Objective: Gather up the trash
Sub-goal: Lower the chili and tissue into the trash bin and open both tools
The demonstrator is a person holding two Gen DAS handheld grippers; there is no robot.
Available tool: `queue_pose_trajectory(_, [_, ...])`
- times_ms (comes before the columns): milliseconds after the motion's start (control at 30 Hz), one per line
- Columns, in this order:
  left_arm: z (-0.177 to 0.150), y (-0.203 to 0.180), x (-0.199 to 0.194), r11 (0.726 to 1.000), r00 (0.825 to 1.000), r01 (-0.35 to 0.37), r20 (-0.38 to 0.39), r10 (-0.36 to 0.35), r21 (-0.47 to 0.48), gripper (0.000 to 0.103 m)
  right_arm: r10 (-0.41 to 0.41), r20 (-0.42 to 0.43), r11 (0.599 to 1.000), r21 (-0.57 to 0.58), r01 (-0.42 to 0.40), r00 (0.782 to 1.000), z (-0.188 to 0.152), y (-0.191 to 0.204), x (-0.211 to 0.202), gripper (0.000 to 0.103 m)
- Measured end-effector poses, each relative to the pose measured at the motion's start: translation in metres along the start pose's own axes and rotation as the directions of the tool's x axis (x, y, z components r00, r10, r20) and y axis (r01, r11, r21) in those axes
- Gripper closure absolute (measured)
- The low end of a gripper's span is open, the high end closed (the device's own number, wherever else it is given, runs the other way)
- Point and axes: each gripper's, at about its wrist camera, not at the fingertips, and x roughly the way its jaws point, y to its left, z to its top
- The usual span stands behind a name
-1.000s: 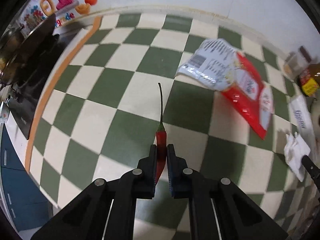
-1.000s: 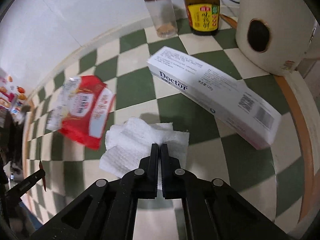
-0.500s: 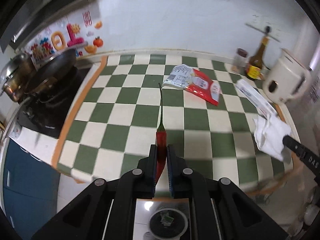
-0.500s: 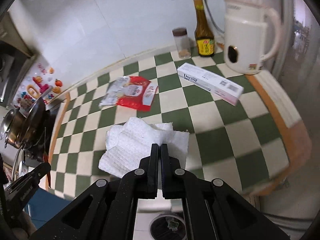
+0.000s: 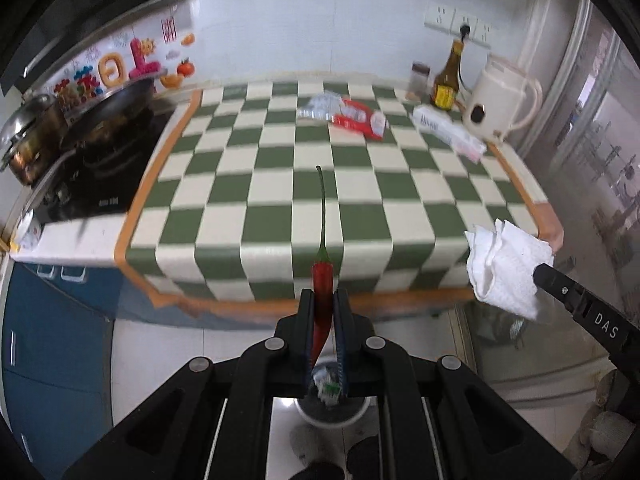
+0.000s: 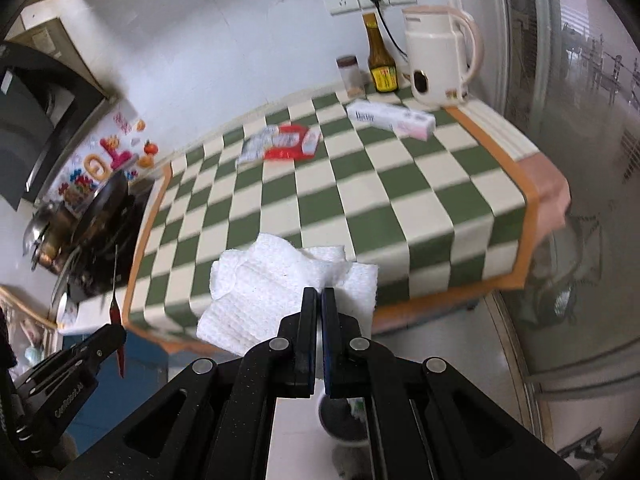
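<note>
The left gripper (image 5: 323, 304) is clamped on a red chili (image 5: 322, 292) (its long green stem pointing up), held in the air off the front edge of the checkered bench (image 5: 320, 184). The right gripper (image 6: 316, 300) is pinched tight on a crumpled white paper towel (image 6: 276, 292), also off the bench edge. Below both, a small bin (image 5: 332, 412) stands on the floor, while a red snack wrapper (image 5: 352, 118) lies on the bench.

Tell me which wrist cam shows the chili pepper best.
Left wrist. The chili pepper sits centred and close, pinched in the left gripper, stem up. In the right wrist view it is small and blurred at the left edge.
</note>
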Motion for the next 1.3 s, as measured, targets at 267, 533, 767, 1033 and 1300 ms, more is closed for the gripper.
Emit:
queue_pose_trajectory(267, [-0.062,-0.008,0.079,0.999,0.979,-0.029,-0.202,0.026,-0.013,0.096,-0.017,-0.165,1.000,-0.009,0.016,0.986,-0.057,-0.030,0.054,0.101])
queue_pose_trajectory(533, [-0.155,-0.005,0.253,0.995,0.878,-0.020,-0.477,-0.027,-0.093,0.096,-0.107,-0.351,0.994,-0.013,0.110,0.930,-0.156,-0.084,0.201,0.101])
queue_pose_trajectory(767, [-0.246,0.009,0.410,0.984,0.771,-0.016,-0.629,-0.101,-0.177,0.096,-0.149,-0.531,0.982,0.019,0.187,0.834,-0.272,-0.139,0.353,0.101])
queue_pose_trajectory(1033, [-0.319,0.018,0.514,0.975,0.673,-0.033,-0.726,-0.140,-0.218,0.096,-0.159,-0.630,0.980,-0.005,0.200,0.760,-0.366,-0.167,0.470,0.101])
queue_pose_trajectory(1300, [-0.331,0.027,0.525,0.979,0.671,-0.038,-0.731,-0.125,-0.202,0.093,-0.154,-0.670,0.981,-0.013,0.195,0.726,-0.405,-0.174,0.521,0.100])
